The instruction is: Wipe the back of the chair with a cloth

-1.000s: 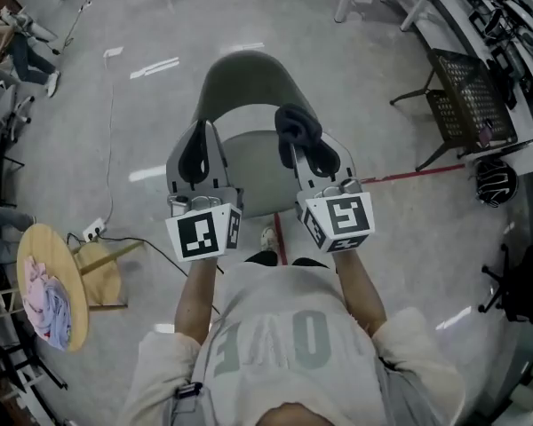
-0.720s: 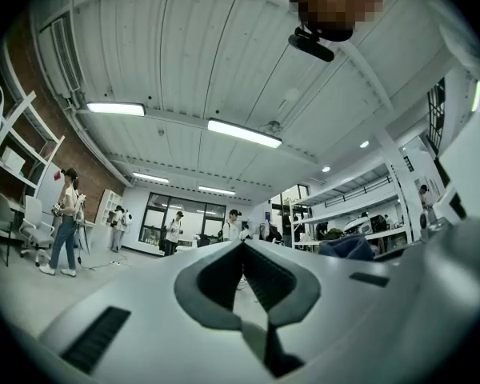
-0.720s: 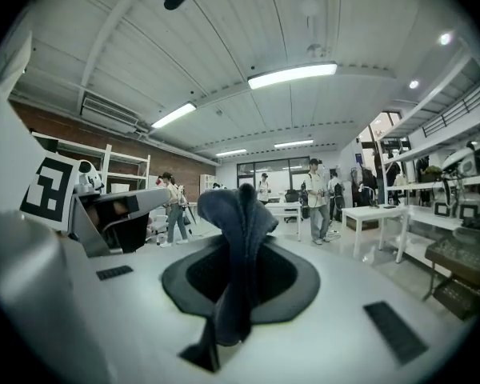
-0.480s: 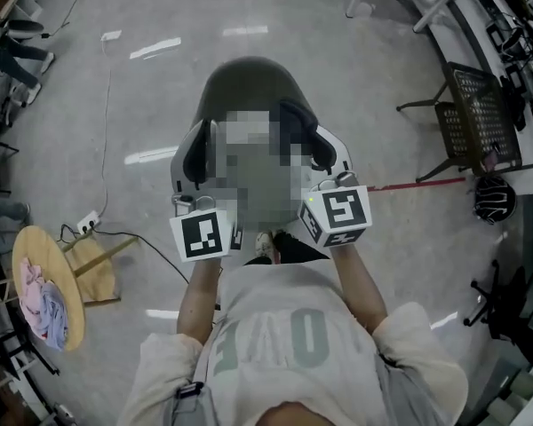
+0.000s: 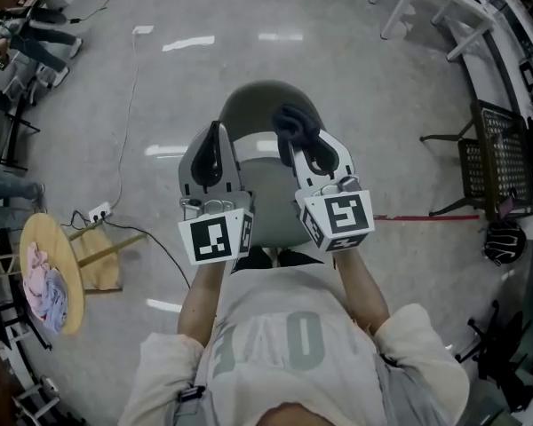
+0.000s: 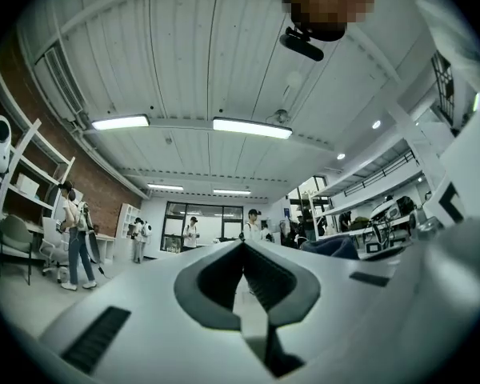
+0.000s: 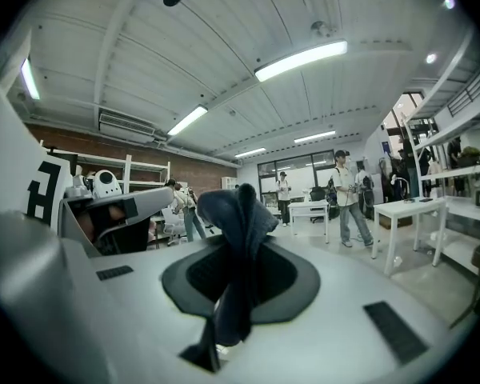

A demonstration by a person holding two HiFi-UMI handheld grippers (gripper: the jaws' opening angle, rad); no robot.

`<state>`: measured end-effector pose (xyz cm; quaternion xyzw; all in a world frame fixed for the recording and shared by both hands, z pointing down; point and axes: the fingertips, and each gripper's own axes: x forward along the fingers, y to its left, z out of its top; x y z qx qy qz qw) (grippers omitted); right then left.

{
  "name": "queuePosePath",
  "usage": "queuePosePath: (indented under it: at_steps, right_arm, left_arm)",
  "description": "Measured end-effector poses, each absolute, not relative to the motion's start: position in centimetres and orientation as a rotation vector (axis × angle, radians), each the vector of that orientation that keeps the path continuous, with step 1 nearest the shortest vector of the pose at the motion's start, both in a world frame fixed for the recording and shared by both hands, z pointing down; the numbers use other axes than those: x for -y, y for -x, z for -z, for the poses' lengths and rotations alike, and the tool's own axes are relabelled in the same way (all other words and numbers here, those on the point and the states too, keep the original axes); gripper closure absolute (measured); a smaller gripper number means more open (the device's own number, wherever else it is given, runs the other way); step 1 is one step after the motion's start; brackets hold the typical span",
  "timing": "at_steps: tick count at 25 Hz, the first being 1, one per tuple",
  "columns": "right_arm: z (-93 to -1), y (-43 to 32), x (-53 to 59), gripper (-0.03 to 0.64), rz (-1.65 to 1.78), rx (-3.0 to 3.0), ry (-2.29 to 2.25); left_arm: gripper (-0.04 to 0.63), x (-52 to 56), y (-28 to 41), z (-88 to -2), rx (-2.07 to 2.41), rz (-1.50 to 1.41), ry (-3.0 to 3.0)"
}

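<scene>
A grey-green shell chair (image 5: 253,101) stands on the floor right in front of me, its backrest on the far side. My right gripper (image 5: 295,145) is shut on a dark blue cloth (image 5: 297,122), which bunches up past the fingertips over the right part of the backrest. In the right gripper view the cloth (image 7: 237,214) stands up between the jaws of the right gripper (image 7: 238,250). My left gripper (image 5: 216,133) hovers over the chair's left side, shut and holding nothing. The left gripper view shows the left gripper (image 6: 242,253) with its pads together.
A round wooden stool (image 5: 37,238) with pale cloths on it stands at the left. A power strip (image 5: 99,211) and cable lie beside it. A black mesh chair (image 5: 502,158) and a helmet (image 5: 503,242) are at the right, with white table legs (image 5: 400,11) behind. People stand far off (image 7: 348,194).
The chair now sits closer under me. Both grippers have edged forward, so the cloth lies higher over the backrest. Both stay shut.
</scene>
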<state>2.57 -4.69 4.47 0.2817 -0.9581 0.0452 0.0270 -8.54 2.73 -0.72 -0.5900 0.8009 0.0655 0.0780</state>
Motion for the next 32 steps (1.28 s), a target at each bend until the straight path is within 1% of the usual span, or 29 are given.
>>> queuePosePath:
  at_steps: [10, 21, 26, 32]
  right_arm:
    - [-6.0, 0.7, 5.3, 0.558, -0.147, 2.925, -0.891]
    - [-5.6, 1.8, 6.5, 0.558, -0.167, 2.923, -0.963]
    - [-8.1, 4.5, 7.4, 0.558, -0.188, 2.909, -0.925]
    - [-14.0, 9.1, 10.4, 0.558, -0.219, 2.947, -0.897]
  left_arm:
    - [0.581, -2.0, 12.1, -0.2, -2.397, -0.205, 1.781]
    - [0.580, -0.5, 13.0, 0.3, -2.340, -0.203, 1.841]
    - [0.580, 0.7, 15.0, -2.9, -2.366, -0.125, 1.861]
    - [0.581, 4.2, 18.0, -9.0, -2.370, -0.136, 1.852]
